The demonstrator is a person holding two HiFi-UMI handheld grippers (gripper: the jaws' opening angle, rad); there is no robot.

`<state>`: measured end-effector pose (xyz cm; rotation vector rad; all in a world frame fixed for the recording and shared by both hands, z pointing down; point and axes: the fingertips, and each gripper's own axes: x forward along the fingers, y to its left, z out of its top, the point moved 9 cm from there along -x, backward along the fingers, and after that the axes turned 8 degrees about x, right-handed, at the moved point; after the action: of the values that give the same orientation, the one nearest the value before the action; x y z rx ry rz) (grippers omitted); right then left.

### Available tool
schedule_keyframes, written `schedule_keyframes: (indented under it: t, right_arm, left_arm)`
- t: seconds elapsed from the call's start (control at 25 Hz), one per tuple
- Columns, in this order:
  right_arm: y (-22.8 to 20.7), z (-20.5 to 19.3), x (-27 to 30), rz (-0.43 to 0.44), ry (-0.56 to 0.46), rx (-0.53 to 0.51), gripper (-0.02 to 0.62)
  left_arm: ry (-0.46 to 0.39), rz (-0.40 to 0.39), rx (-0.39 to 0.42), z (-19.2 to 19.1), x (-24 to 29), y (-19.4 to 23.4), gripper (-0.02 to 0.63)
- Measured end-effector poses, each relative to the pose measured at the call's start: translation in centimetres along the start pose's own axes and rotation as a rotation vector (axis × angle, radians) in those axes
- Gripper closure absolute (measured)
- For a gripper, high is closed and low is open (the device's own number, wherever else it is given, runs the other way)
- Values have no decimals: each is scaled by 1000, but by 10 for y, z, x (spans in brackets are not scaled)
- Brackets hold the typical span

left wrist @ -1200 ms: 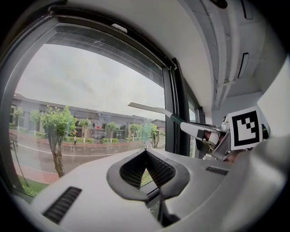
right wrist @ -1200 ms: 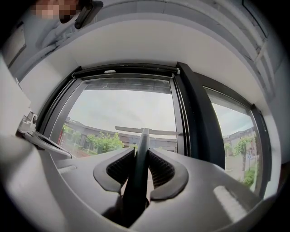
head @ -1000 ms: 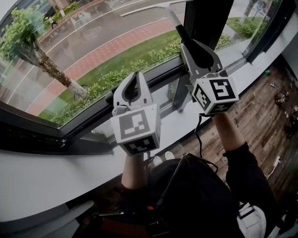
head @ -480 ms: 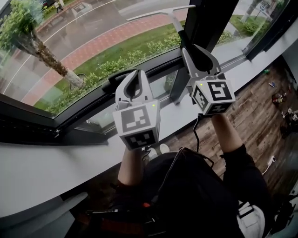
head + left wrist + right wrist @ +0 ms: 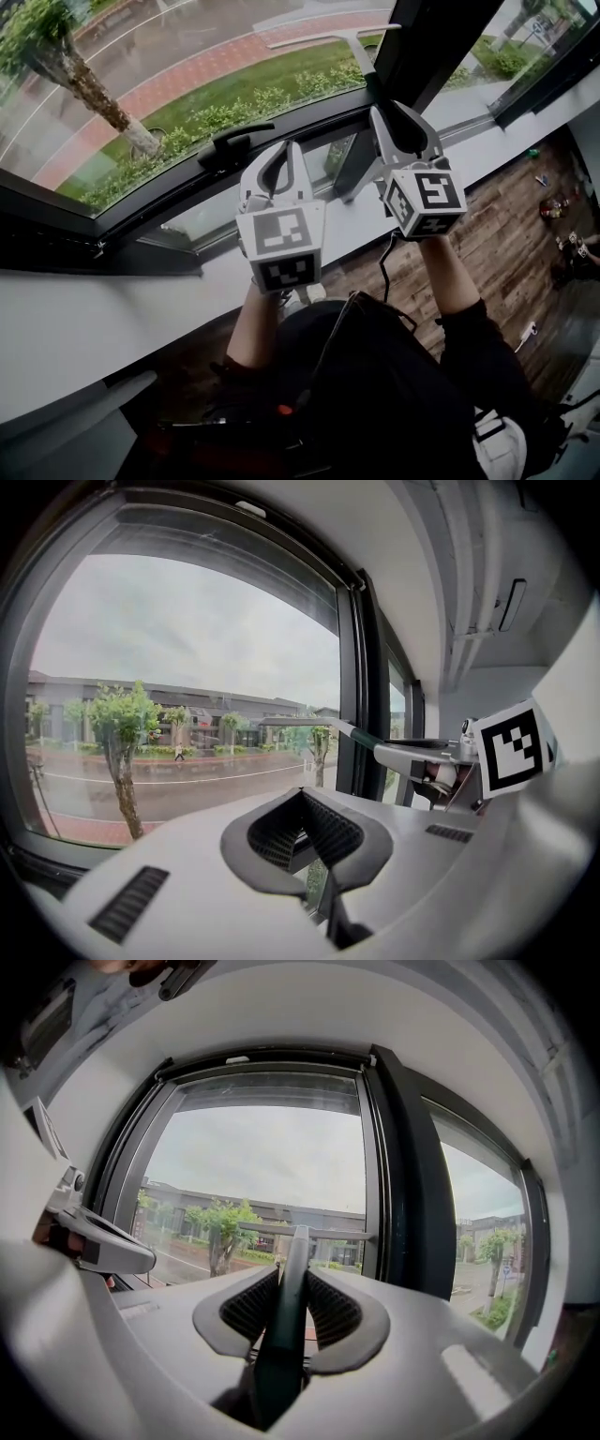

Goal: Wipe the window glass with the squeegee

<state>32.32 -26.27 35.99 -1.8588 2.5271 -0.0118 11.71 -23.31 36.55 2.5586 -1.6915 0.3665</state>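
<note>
R hand-held gripper (image 5: 394, 109) up — w/ squeegee (image 5: 349, 39)

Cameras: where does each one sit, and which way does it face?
Head view: on the person's head, facing steeply down at the sill; shows forearms, left gripper, right gripper.
Left gripper view: on that gripper, facing the window glass; shows its closed, empty jaws.
Right gripper view: on that gripper, facing the glass; jaws clamp the squeegee.
Shared: all show the squeegee.

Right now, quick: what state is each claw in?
Left claw: closed, nothing in it.
Right claw: closed on the handle of the squeegee.
</note>
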Motion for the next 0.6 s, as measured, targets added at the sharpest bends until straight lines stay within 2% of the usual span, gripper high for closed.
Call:
schedule_keyframes:
  t: [0.6]
  right_arm:
    - [3, -54, 2, -13, 131, -60, 500]
  left_arm:
    - [45, -4, -8, -19, 14, -2, 604]
